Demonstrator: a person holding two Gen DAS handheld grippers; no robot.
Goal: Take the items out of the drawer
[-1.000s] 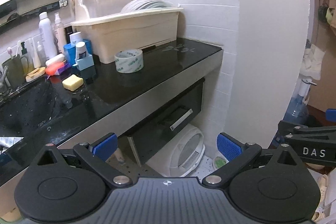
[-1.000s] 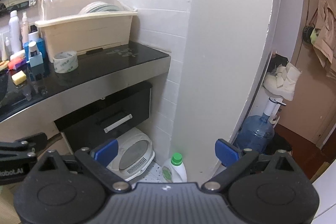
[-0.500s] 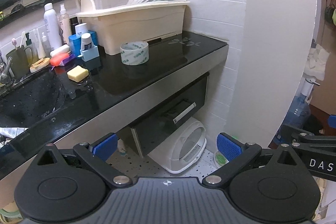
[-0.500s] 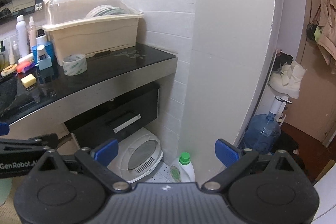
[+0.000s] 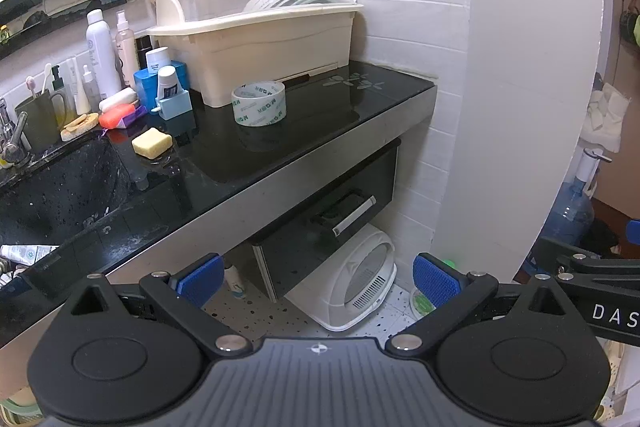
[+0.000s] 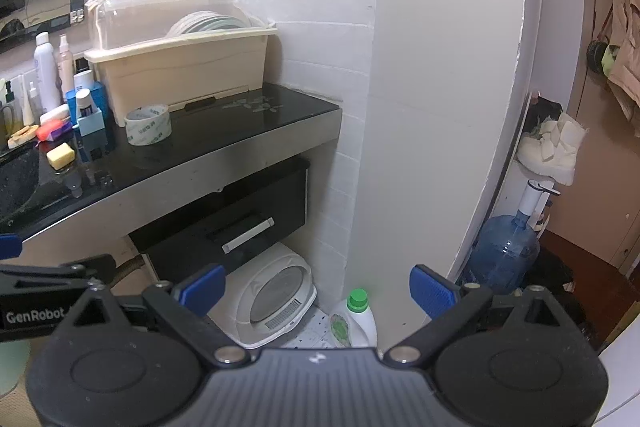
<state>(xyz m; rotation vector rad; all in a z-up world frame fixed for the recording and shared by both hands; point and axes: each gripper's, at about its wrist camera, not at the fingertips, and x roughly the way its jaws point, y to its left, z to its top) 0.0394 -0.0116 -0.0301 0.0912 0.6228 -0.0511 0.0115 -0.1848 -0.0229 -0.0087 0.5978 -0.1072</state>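
The black drawer with the silver bar handle [image 5: 332,223] sits closed under the black glossy countertop [image 5: 320,115], so I cannot see anything inside it. Below the drawer, the white domed litter box [image 5: 352,287] is partly cut off by it and by my own gripper bodies. Right of the drawer, a white bottle with a green cap [image 6: 354,319] stands on the floor, half hidden in the left view. Above the drawer, on the countertop, a roll of clear tape [image 5: 259,103] lies in front of the beige plastic dish rack [image 5: 256,43]; left of the tape lies a yellow soap bar [image 5: 152,143].

My left gripper [image 5: 318,277] hangs spread wide with nothing between its blue pads, well short of the drawer. My right gripper [image 6: 316,291] is equally wide and empty.

Compared with a second ago, both views have risen and pulled back: the drawer and countertop now sit lower and farther off.
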